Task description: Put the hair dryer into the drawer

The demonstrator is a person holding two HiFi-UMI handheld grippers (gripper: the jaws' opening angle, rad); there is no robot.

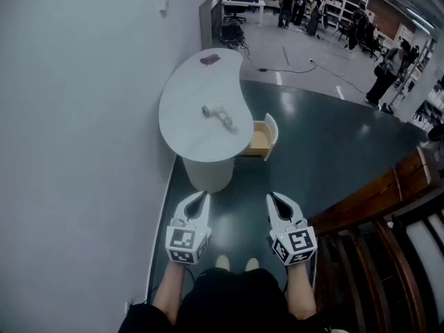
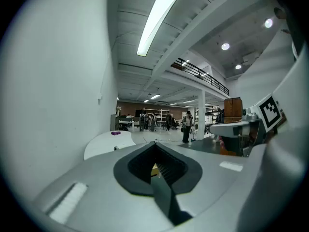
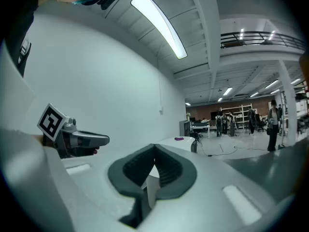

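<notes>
Roughly, from big to small. A pale wall ran along the outer side of the left tongs. Dark floor spread ahead of both pairs and off past the right tongs. A wooden railing stood near the right pair's outer side.

A white curved table stood ahead of both tongs, well apart from the tips. A drawer was pulled open from the table's side, ahead of the right pair. The hair dryer lay on the tabletop, beyond the left pair's tips and a little toward the right pair, untouched. Its cord was curled just beside it on the drawer side. A small purple thing sat at the far end of the table.

Risks, as judged from here:
- The cord could trail over the drawer's edge or catch on the table rim, because it lay loose and would hang free once the dryer was lifted.
- The dryer could roll or slip in a pinch, since its body looked rounded and smooth.
- The drawer looked shallow, so a dryer laid crosswise might foul it on closing.

Tongs: both pairs were held low and near the body, pointing roughly level toward the table. The left pair's jaws were pressed together with nothing between them. The right pair was the same, tips meeting, empty, touching nothing.
</notes>
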